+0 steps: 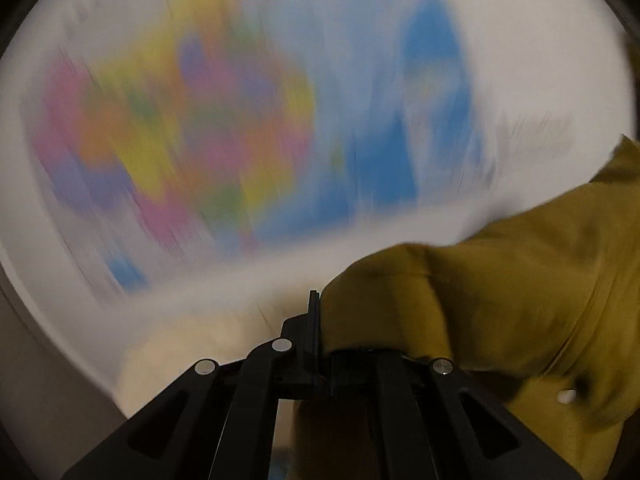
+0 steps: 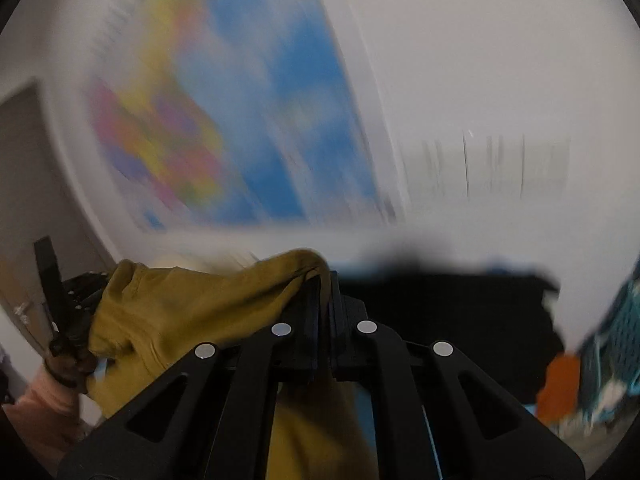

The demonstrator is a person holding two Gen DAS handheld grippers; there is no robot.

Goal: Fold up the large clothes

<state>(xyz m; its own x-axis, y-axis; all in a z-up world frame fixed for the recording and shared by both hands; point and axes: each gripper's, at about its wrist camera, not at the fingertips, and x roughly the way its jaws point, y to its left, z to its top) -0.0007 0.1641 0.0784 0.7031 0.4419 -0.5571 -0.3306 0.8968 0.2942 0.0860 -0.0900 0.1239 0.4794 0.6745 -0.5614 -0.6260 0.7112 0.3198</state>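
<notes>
Both grippers clamp a mustard-yellow garment (image 2: 192,312) held aloft before a blurred, brightly coloured wall map (image 1: 192,128). The left gripper (image 1: 316,312) pinches cloth that bunches just right of its closed fingers; the right gripper (image 2: 324,284) bites a hem at its fingertips, fabric sagging leftward to the other tool. The thin pinches could slip, dropping a corner and skewing the fold. The cloth looks soft, creased, matte, with a small white button (image 1: 567,396).
</notes>
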